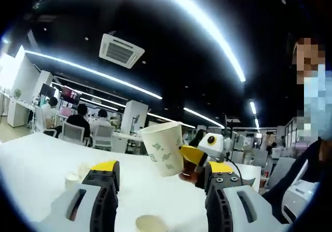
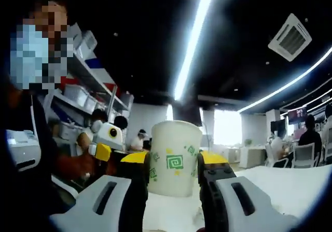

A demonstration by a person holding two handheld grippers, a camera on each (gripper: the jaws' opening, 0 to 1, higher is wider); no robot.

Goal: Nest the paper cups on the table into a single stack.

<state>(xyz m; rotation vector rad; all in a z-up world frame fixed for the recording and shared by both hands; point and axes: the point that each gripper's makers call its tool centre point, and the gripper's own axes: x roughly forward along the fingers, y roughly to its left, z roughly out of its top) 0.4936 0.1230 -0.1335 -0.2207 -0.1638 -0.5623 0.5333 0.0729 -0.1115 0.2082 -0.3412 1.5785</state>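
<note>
A white paper cup [image 2: 174, 159] with green square spirals stands upright between my right gripper's [image 2: 174, 177] jaws, which are shut on its sides. In the left gripper view the same cup [image 1: 163, 149] hangs tilted above the white table [image 1: 36, 159], with the right gripper [image 1: 193, 159] coming in from the right and holding it. My left gripper [image 1: 162, 180] is open, its jaws wide apart below that cup. Another cup's rim [image 1: 150, 223] shows low between those jaws. A small cup [image 1: 71, 179] stands on the table to the left. In the right gripper view the left gripper [image 2: 106, 149] sits at left.
A person in dark clothes [image 1: 311, 154] is close by on the right of the left gripper view. Several people sit on chairs [image 1: 78, 125] at desks beyond the table's far edge. Shelves with boxes [image 2: 83, 94] rise at left in the right gripper view.
</note>
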